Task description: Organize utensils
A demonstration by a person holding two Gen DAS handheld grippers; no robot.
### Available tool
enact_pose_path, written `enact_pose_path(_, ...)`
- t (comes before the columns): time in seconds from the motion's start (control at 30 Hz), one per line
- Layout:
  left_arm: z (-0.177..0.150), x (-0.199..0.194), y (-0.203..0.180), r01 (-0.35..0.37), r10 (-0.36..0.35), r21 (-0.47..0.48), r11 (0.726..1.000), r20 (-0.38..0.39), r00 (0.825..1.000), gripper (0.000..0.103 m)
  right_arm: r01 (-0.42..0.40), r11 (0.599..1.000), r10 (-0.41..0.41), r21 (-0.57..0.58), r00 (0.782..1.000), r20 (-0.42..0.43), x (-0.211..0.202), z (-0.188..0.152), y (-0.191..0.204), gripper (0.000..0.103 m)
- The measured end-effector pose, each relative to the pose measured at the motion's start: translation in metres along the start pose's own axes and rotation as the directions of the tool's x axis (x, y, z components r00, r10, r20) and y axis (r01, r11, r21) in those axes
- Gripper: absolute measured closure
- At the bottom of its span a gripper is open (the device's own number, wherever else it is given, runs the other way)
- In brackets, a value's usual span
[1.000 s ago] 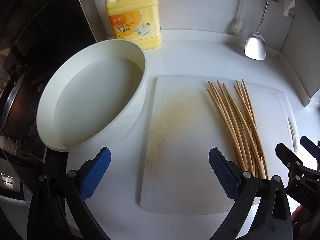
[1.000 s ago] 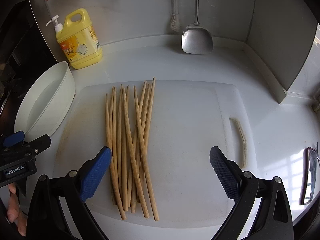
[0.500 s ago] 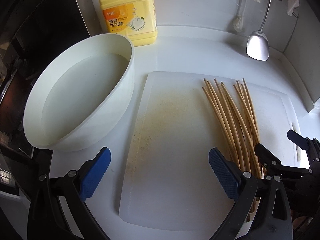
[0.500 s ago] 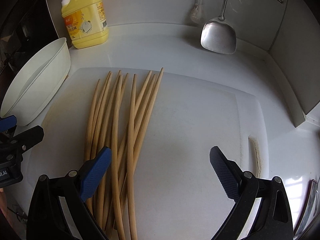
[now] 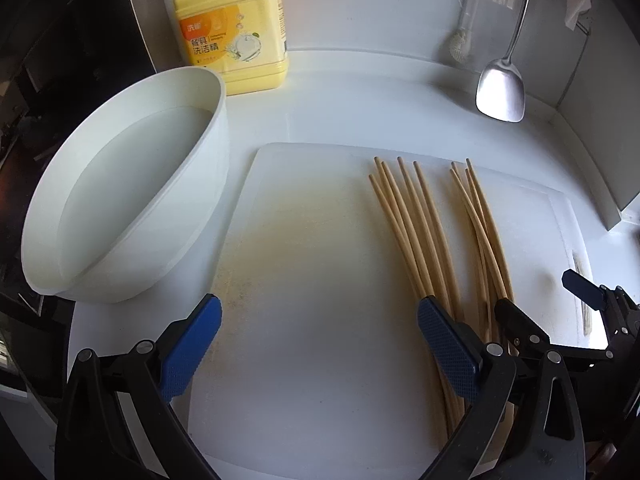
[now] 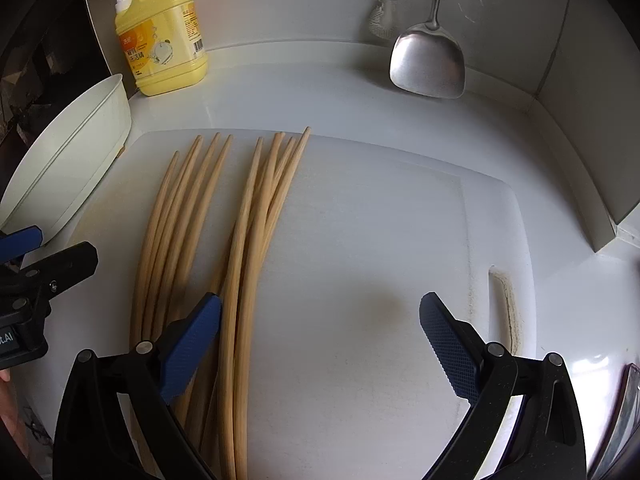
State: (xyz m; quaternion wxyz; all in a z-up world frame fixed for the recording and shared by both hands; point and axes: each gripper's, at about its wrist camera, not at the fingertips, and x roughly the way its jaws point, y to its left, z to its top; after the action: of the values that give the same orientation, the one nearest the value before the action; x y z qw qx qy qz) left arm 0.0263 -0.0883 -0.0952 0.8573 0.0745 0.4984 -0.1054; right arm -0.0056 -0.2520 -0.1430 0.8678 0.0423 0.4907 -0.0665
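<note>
**Splitting the chopsticks on the board**

Hovering both tools low over the white cutting board (image 6: 380, 240), I am looking down at the chopsticks (image 6: 248, 216) lying flat on its left half, fanned into two loose clusters with their tips pointing toward the back wall. My right gripper (image 6: 320, 340) is spread wide and holding nothing; its left pad is sitting right in the gap between the two clusters, touching or just above the sticks — I cannot tell which. My left gripper (image 5: 316, 344) is likewise released and empty, its right pad resting just beside the near cluster, with bare board between the fingers.

I am judging these sticks as light, stiff and smooth — bamboo or wood by the colour — so they are likely to roll and slide on the plastic board the moment a pad nudges them. Pinching a whole cluster near its middle looks safest to me, where the sticks are lying closest together; a hold near the splayed tips is risking strays slipping out.

The white basin (image 5: 124, 208) is sitting just left of the board, the yellow detergent bottle (image 5: 234, 32) behind it, and a steel spatula (image 6: 428, 60) is hanging at the back.
</note>
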Motion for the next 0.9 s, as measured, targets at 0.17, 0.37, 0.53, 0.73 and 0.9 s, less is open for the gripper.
enact_pose_path(0.17,-0.002,0.007,-0.012,0.004,-0.004,0.013,1.0,-0.001,1.0,0.006,-0.002,0.999,0.003,0.039,1.0,-0.002,0.0,-0.002,-0.02,0.009)
enact_pose_path(0.37,-0.005,0.014,-0.016,-0.005,0.005,0.013,1.0,-0.008,1.0,0.006,0.016,0.997,-0.017,0.069,1.0,0.008,-0.004,-0.007,-0.038,0.009)
enact_pose_path(0.53,-0.012,0.018,-0.008,-0.035,0.035,0.007,0.999,-0.02,0.999,0.006,0.011,0.995,-0.012,0.097,1.0,0.007,-0.005,-0.014,-0.048,0.009)
enact_pose_path(0.73,-0.01,0.012,0.002,0.003,-0.003,-0.047,0.999,0.005,1.0,0.006,0.011,0.995,-0.012,0.102,1.0,0.013,-0.007,-0.015,-0.049,0.009)
enact_pose_path(0.9,-0.006,0.021,-0.018,0.012,-0.012,-0.006,1.0,-0.004,1.0,0.006,0.011,0.994,-0.012,0.109,1.0,0.011,-0.006,-0.016,-0.049,0.009)
